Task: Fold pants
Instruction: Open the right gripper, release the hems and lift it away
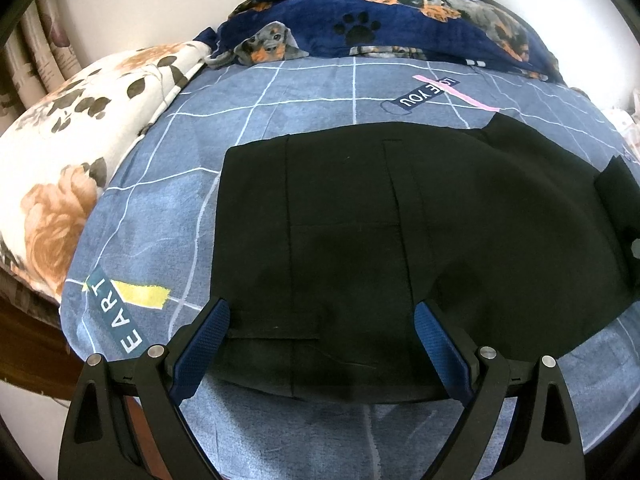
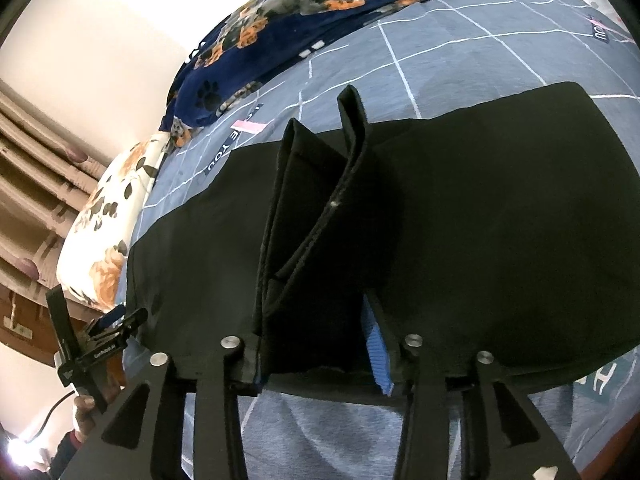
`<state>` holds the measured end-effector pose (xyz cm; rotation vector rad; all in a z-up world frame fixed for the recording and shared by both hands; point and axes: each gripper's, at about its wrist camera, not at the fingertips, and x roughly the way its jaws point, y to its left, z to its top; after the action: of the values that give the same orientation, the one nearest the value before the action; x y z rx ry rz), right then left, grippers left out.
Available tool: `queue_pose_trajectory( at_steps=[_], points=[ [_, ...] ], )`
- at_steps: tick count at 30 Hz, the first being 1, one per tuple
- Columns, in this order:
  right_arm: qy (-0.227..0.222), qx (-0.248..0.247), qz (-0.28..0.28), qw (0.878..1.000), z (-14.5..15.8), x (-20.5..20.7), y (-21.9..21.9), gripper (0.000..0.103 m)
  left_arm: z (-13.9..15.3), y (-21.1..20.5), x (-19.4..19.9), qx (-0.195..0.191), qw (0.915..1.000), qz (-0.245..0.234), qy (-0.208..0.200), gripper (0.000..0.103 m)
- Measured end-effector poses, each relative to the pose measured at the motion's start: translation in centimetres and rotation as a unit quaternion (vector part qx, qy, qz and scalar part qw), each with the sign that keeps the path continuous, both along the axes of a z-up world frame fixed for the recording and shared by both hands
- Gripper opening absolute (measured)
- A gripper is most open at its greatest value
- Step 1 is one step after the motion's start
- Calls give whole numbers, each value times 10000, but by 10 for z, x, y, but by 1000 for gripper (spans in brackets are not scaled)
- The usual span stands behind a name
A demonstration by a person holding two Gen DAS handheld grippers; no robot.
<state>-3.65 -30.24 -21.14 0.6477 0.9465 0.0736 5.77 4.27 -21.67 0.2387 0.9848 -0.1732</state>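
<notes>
Leftmost, a floral pillow sits at the bed's left edge, a dog-print blanket along its far edge. Black pants lie folded on the blue grid sheet toward the near edge. Over them the left gripper hangs with jaws spread wide, holding nothing. The right gripper has a raised fold of pants between its parted fingers; grip unclear.

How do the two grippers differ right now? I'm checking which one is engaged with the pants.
The left gripper has its jaws spread wide over flat cloth, holding nothing. The right gripper has a raised fold of the black pants standing between its jaws; whether it pinches it is unclear. Both sit at the pants' near edge on the bedsheet.
</notes>
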Motion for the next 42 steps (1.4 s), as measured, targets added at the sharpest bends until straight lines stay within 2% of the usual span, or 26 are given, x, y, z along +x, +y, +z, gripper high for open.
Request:
queue_pose_trajectory(
  at_steps=[3, 8, 14, 17, 19, 22, 24, 25, 27, 30, 37, 40, 42],
  points=[
    [10, -79, 95, 9999, 0, 2, 5, 46, 0, 1, 0, 2, 10000, 0, -1, 94],
    [-1, -39, 303, 9995, 1, 4, 13, 62, 0, 0, 1, 10, 10000, 3, 3, 94],
    [-5, 7, 463, 9989, 3, 6, 18, 69, 0, 0, 0, 5, 10000, 2, 9, 94],
    [-55, 234, 586, 9980, 5, 5, 14, 69, 1, -1, 0, 6, 10000, 1, 3, 94],
    [-263, 685, 596, 9955, 14, 3, -1, 69, 0, 1, 1, -3, 10000, 8, 1, 94],
    [-784, 920, -6, 9927, 40, -7, -57, 69, 1, 6, 2, -31, 10000, 49, 14, 94],
    [-921, 839, -482, 9910, 48, -14, -98, 60, 0, 8, 4, -61, 9999, 75, 46, 94],
    [-892, 806, -726, 9901, 47, -16, -119, 42, 0, 9, 4, -56, 9999, 81, 54, 94],
    [-756, 1005, -1169, 9851, 37, -18, -160, 21, 0, 8, 3, -11, 9999, 93, 55, 94],
    [-553, 958, -1551, 9817, 19, -18, -194, 19, -1, 5, 3, 40, 10000, 62, 31, 94],
    [-244, 831, -1751, 9807, -11, -10, -215, 14, -3, 2, 0, 129, 9999, -6, -17, 95],
    [24, 653, -1746, 9825, -21, -7, -214, 0, -4, 1, 0, 119, 9999, 4, -15, 97],
    [25, 604, -1717, 9833, -22, -8, -214, 0, -4, 1, 0, 131, 9999, -1, -23, 98]
  ],
)
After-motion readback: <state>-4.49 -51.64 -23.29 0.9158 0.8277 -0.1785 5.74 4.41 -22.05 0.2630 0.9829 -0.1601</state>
